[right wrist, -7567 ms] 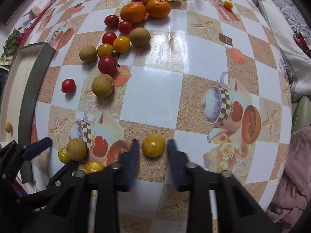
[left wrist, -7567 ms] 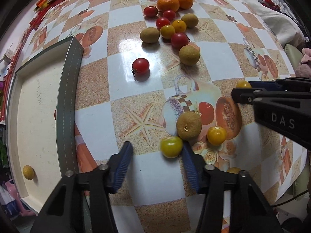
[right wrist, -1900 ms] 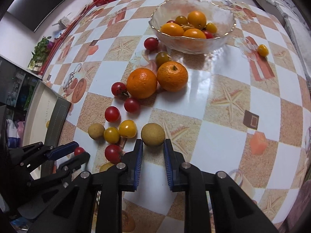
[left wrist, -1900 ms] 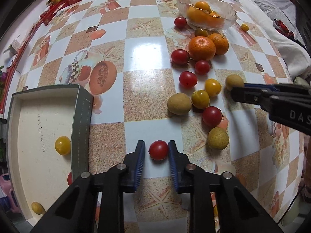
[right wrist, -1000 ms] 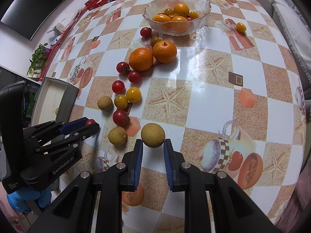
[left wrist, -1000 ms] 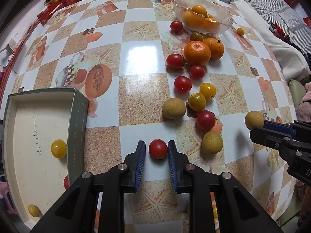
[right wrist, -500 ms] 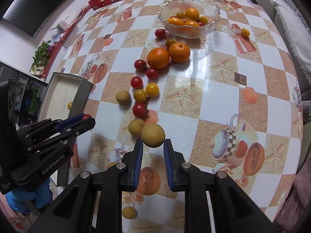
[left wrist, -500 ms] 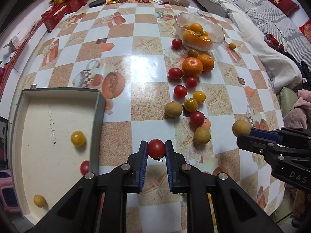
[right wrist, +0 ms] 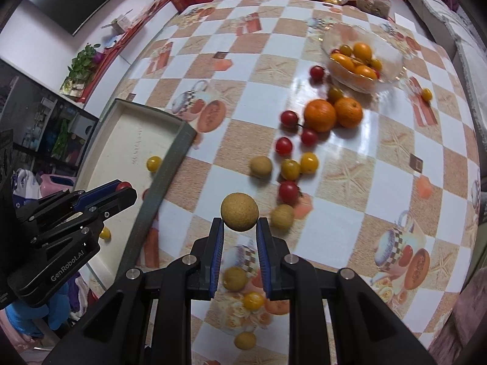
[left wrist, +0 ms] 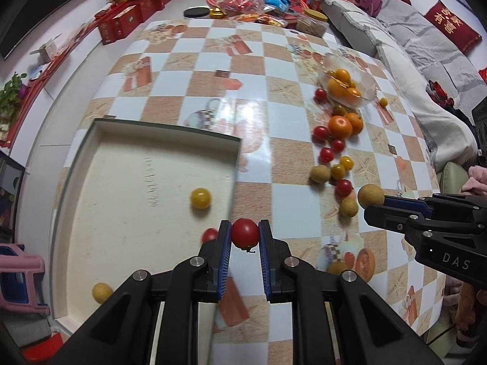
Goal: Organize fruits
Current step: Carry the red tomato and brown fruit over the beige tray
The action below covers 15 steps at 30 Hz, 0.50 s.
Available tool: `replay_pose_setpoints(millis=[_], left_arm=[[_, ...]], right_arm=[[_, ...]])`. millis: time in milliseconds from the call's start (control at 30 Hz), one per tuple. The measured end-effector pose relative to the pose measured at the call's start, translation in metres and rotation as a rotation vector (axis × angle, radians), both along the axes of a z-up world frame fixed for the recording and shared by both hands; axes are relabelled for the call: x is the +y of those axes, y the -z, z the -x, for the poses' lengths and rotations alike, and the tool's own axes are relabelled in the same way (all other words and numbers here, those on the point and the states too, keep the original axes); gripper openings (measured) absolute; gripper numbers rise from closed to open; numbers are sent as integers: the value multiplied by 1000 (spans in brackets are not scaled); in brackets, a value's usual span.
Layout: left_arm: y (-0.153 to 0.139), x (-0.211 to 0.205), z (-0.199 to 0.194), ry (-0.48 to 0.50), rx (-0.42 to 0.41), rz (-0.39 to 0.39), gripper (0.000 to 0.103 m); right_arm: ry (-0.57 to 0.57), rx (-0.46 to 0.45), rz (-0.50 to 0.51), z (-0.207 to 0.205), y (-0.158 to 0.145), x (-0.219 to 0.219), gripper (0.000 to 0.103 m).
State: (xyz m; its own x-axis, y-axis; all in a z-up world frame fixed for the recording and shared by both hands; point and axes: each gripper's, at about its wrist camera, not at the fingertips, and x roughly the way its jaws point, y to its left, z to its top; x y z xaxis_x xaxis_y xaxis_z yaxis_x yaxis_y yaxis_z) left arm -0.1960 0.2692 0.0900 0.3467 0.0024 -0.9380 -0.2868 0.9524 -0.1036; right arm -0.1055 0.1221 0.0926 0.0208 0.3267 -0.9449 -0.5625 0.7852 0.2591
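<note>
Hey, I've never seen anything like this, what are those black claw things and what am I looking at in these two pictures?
No robot here: a person holds a two-finger gripper in each hand, and each one carries a wide-angle camera looking along its fingers. That lens makes the table look curved.

One picture comes from the left gripper. It is shut on a red tomato, raised near the edge of a shallow tray that holds a few small fruits.

The other comes from the right gripper, shut on a round brown fruit. Each gripper also shows at the side of the other's picture.

On the checked tablecloth lie loose tomatoes, red and yellow, more brown fruits, two oranges, and a glass bowl with orange and yellow fruit.
</note>
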Motion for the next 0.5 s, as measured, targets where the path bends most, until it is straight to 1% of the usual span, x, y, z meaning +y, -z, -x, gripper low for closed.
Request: replay_pose_setpoints(millis=[267, 500], left_arm=[[-1, 50, 20, -96, 2, -19, 19], [11, 90, 31, -155, 29, -46, 19]], right_arm=[[-102, -9, -7, 12, -6, 58, 23], [-169, 7, -11, 18, 2, 108, 23]])
